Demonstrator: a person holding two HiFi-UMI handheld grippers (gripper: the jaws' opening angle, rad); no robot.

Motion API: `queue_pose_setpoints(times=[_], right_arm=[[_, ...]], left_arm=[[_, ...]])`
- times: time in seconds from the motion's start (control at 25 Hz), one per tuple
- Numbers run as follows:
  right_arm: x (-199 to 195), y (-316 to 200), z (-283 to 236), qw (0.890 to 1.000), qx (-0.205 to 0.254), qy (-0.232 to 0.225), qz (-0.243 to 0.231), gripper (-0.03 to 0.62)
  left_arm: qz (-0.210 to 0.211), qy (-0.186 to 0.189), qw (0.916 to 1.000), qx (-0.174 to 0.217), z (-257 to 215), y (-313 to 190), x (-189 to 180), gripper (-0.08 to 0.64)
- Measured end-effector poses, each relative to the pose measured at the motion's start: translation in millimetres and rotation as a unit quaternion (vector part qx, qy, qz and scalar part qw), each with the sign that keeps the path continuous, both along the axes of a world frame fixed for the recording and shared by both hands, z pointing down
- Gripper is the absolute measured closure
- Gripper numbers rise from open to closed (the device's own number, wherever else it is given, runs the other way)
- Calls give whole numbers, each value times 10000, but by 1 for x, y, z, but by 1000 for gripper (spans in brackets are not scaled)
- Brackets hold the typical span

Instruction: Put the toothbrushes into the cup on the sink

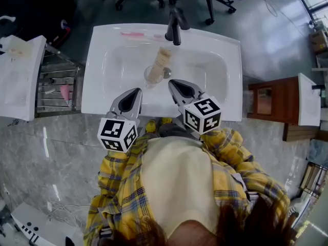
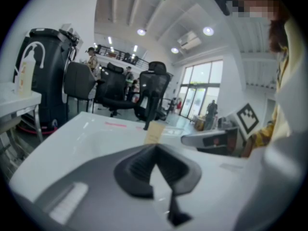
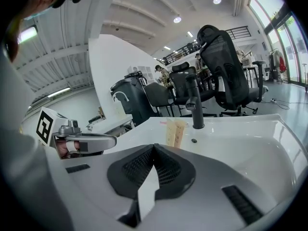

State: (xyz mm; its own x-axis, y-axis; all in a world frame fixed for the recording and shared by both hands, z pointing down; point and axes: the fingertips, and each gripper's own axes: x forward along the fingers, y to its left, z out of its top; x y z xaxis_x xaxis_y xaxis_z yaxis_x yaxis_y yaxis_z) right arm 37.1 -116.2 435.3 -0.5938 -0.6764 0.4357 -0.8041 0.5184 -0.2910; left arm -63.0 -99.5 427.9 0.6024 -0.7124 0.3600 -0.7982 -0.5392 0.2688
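A pink toothbrush [image 1: 132,34] lies flat on the back ledge of the white sink [image 1: 102,65], in the upper left of the head view and left of the black faucet [image 1: 175,25]. Its long axis runs left to right along the ledge; which end carries the bristles is too blurred to tell. The beige cup [image 1: 158,64] stands upright in the basin just below the faucet. The left tongs [image 1: 136,91] and right tongs [image 1: 172,83] sit side by side at the sink's near rim, both pointing up the frame toward the cup. Each pair is fully closed with nothing in it. The toothbrush lies well beyond them, across the basin, up and left of the left tongs.
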Motion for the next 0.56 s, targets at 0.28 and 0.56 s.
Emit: queue_pose_setpoints(times=[0.28,0.56], right_arm=[[2,-2,-1,10000,-53,-7,-37,578],[1,0,3,9999,-125,27,-110,578]], left_arm=[[28,-18,10000,-51,1,4,0,555],[32,-3,10000,-66,2,7,0,555]])
